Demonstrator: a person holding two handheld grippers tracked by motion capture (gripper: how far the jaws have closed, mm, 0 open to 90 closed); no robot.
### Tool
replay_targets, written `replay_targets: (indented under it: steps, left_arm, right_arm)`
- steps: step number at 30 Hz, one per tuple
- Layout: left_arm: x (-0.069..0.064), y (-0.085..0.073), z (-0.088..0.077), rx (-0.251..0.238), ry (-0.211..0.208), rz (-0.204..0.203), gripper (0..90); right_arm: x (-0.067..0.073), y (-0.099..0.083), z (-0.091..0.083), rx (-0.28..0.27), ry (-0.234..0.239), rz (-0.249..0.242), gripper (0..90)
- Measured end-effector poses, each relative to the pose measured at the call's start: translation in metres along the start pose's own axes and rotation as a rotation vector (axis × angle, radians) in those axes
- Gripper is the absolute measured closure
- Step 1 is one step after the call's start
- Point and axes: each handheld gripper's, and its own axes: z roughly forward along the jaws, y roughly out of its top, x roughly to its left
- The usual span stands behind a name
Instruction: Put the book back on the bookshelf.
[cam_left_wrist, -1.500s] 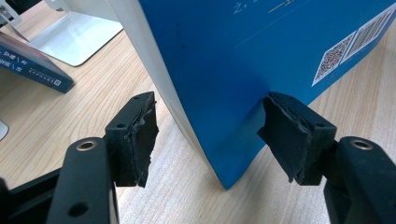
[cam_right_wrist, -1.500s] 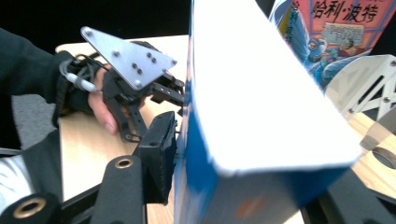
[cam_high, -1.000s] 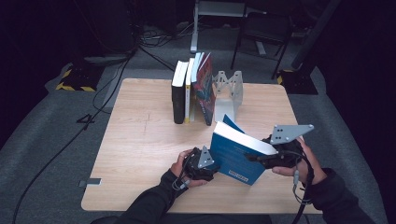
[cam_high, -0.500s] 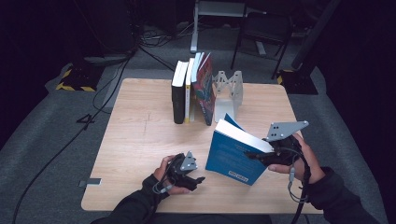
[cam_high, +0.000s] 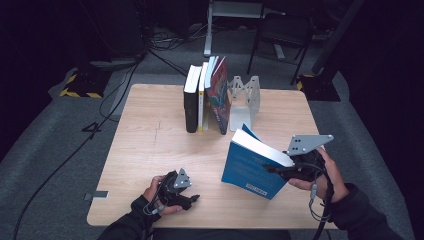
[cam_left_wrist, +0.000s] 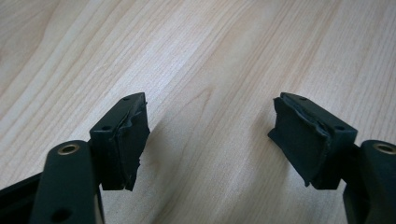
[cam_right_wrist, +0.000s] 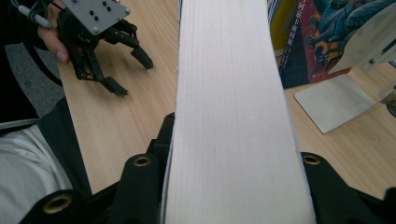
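Note:
A thick book with a blue cover (cam_high: 247, 170) stands tilted on the table's front right. My right gripper (cam_high: 272, 172) is shut on its white page edge (cam_right_wrist: 233, 93), one jaw on each cover. Those jaws (cam_right_wrist: 233, 186) have just been closing a little tighter on the book. My left gripper (cam_high: 189, 200) lies low near the front edge, well to the left of the book. It is open, and its jaws have just been opening with nothing but bare wood between the pads (cam_left_wrist: 210, 135). The right gripper view shows this left gripper (cam_right_wrist: 130, 70) off to the book's left.
A row of upright books (cam_high: 205, 100) stands at the back middle of the wooden table (cam_high: 150, 135), beside a metal bookend (cam_high: 245, 97). The bookend's foot (cam_right_wrist: 327, 102) lies just right of the held book. Cables and a chair are on the floor beyond.
The left gripper has come off the book's lower left corner and moved left toward the front edge, its jaws wider. The right gripper has stayed put with the book.

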Motion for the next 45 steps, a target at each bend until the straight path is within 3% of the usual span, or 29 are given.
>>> replay_targets:
  steps: [2, 5, 11, 18, 22, 24, 29, 36, 45]
  left_arm:
    - [0.003, -0.001, 0.002, -0.013, -0.019, -0.013, 22.6]
    - [0.008, -0.004, 0.005, -0.040, -0.037, -0.001, 18.0]
    - [0.011, -0.002, 0.006, -0.041, -0.035, -0.005, 17.2]
    - [0.011, -0.002, 0.006, -0.041, -0.036, -0.005, 17.2]
    - [0.011, -0.002, 0.006, -0.041, -0.031, -0.005, 17.7]
    - [0.011, -0.002, 0.006, -0.042, -0.030, -0.009, 18.2]
    - [0.012, -0.002, 0.006, -0.041, -0.023, -0.014, 17.9]
    - [0.013, -0.002, 0.006, -0.041, -0.008, -0.027, 17.8]
    - [0.014, -0.002, 0.007, -0.041, -0.008, -0.028, 17.7]
  right_arm:
    - [-0.003, -0.003, -0.003, -0.001, -0.004, 0.015, 60.1]
    - [-0.009, -0.005, -0.008, 0.006, -0.009, 0.039, 60.1]
    - [-0.022, -0.002, -0.012, 0.019, -0.024, 0.068, 60.1]
    - [-0.030, 0.010, -0.012, 0.038, -0.053, 0.057, 60.3]
    - [-0.037, 0.017, -0.008, 0.045, -0.086, 0.052, 60.3]
    - [-0.039, 0.020, -0.007, 0.014, -0.107, 0.042, 60.4]
    - [-0.055, 0.035, -0.001, 0.032, -0.140, 0.084, 60.4]
    - [-0.072, 0.050, 0.008, -0.002, -0.198, 0.104, 60.3]
    - [-0.101, 0.068, 0.026, -0.031, -0.249, 0.174, 60.2]
